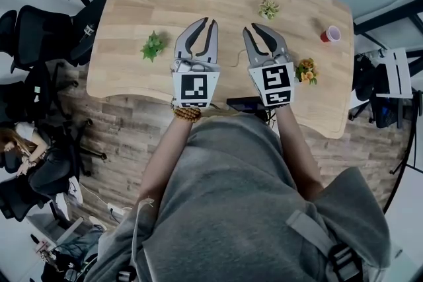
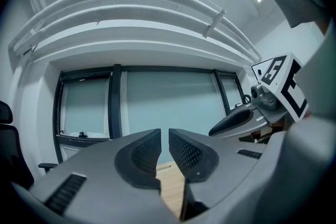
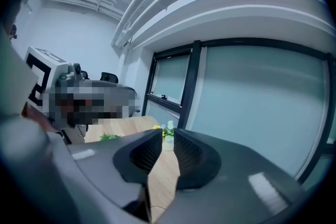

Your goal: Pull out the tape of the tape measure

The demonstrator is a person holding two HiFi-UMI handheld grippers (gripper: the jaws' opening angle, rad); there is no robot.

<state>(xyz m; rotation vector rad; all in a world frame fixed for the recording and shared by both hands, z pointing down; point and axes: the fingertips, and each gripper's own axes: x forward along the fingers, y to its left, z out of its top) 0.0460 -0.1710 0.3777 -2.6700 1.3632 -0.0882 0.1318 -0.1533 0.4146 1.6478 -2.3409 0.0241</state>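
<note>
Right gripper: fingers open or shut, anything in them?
Open by a narrow gap and empty: in the right gripper view the right gripper shows only the table between its fingers.

No words, numbers or brand names can be read anywhere. The only signs are black-and-white square code patterns. One is on the marker cube [image 1: 195,90] of the left gripper [image 1: 208,21], at the centre of the head view. The other is just to its right, on the second marker cube [image 1: 276,84] of the right gripper [image 1: 250,27].
</note>
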